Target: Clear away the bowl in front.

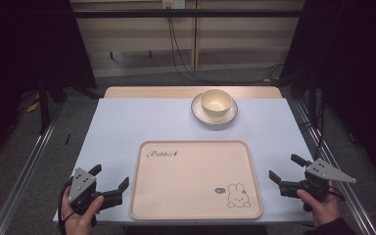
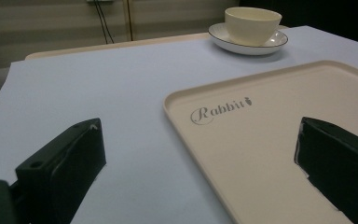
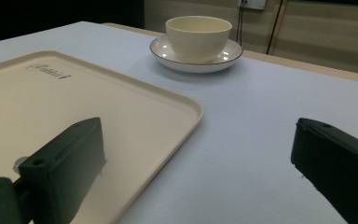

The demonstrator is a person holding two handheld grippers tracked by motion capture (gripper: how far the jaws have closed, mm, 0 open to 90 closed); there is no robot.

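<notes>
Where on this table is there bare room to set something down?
The tray is bare inside its rim. Blue table lies free between tray and saucer and left of the bowl. Tighter beside the tray, near the left gripper and right gripper.

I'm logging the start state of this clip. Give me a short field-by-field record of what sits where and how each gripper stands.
surface: pale blue table cover
tray: cream rectangular plastic tray with a rabbit drawing, at the near edge, nothing on it
bowl: cream ceramic bowl, upright, standing on the saucer
saucer: white dark-rimmed saucer, at the far edge beyond the tray
left gripper: open, at the tray's left, holding nothing
right gripper: open, at the tray's right, holding nothing
</notes>
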